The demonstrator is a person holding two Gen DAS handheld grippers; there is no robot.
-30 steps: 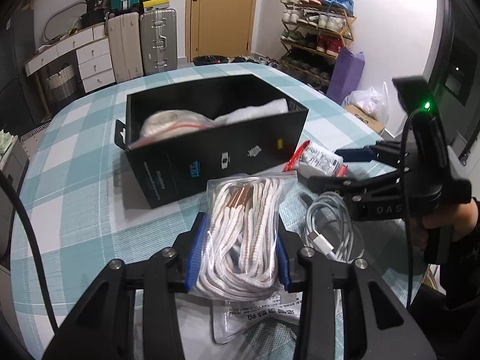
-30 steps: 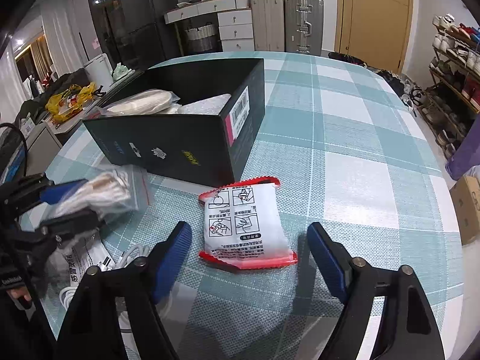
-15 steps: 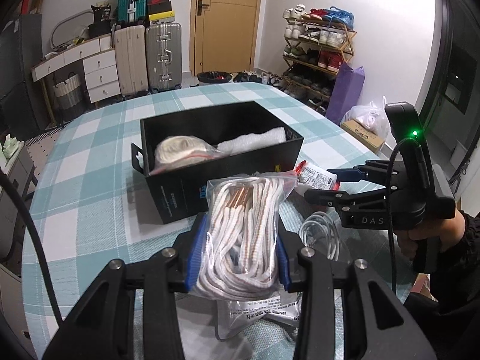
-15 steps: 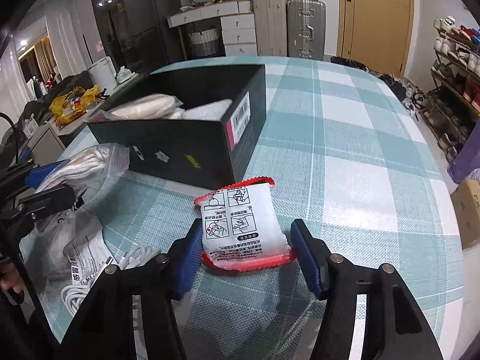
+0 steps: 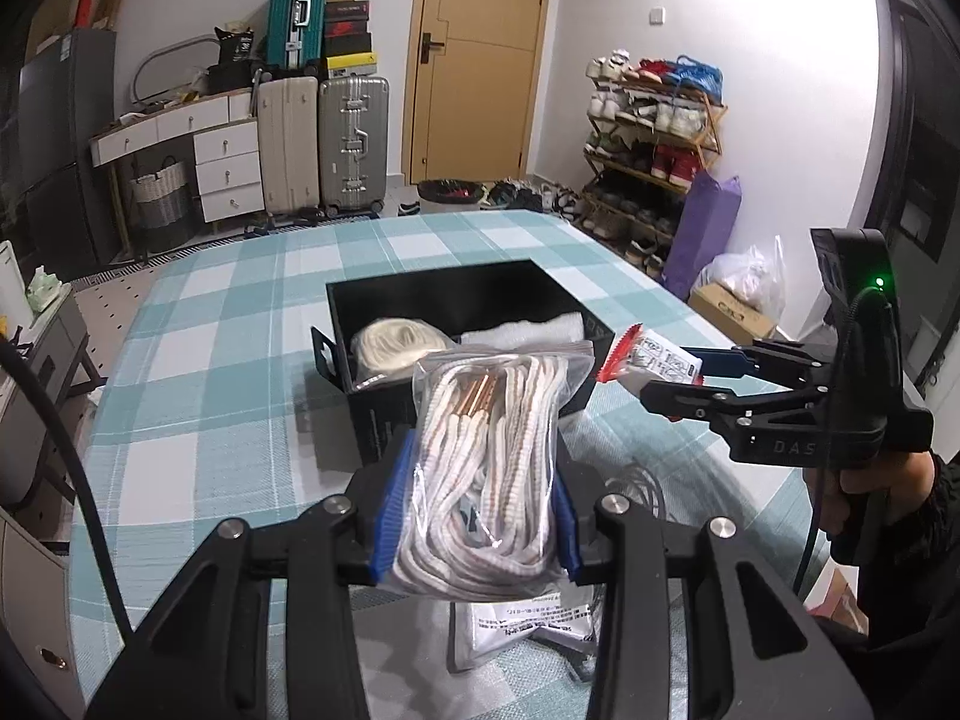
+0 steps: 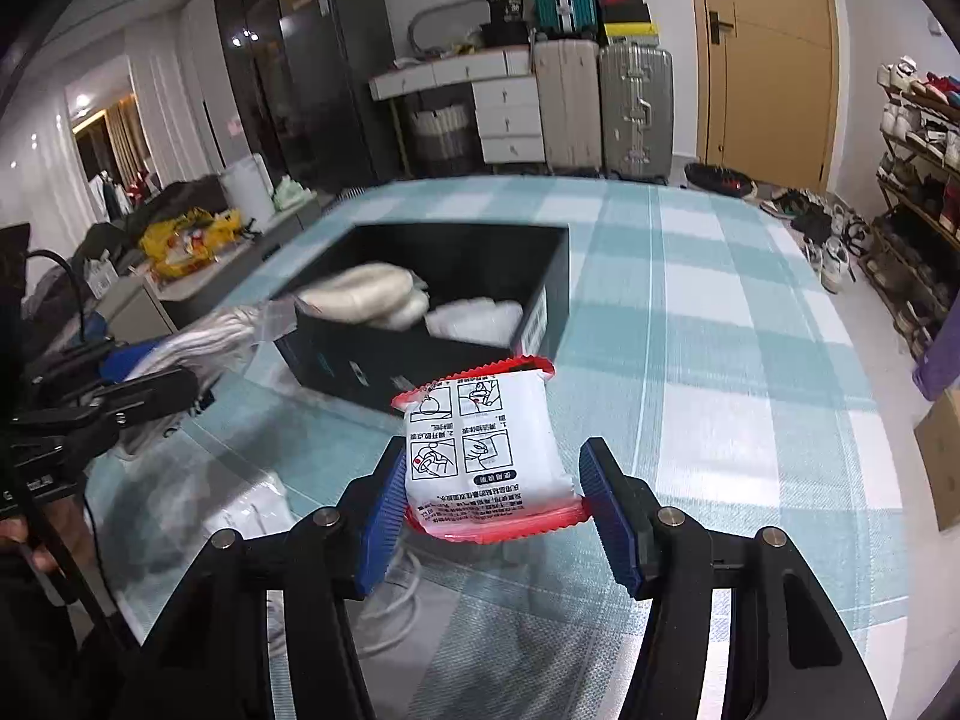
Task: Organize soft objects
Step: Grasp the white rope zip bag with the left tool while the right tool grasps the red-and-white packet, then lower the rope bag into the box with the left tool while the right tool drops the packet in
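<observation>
Lying under everything is the checked table [image 5: 228, 360], and the black box [image 5: 480, 324] is sitting on it with pale bundles inside. The left gripper [image 5: 474, 504] is clamping a clear bag of white cords [image 5: 492, 456] above the table, just before the box. The right gripper [image 6: 492, 498] is pinching a red-edged white sachet [image 6: 486, 456] in the air, near the box's corner.

A round table covered in a teal-and-white checked cloth [image 5: 228, 324] fills the foreground. Behind it, a tan wooden door [image 5: 480, 60] is set in a white wall. Left of the door stand a beige hard-shell suitcase [image 5: 287, 144] and a silver ribbed suitcase [image 5: 353, 141], with a teal suitcase [image 5: 297, 15] stacked above. A white chest of drawers [image 5: 227, 171] adjoins them. A wooden shoe rack [image 5: 654, 138] lines the right wall, beside a purple bag [image 5: 702, 234].
</observation>
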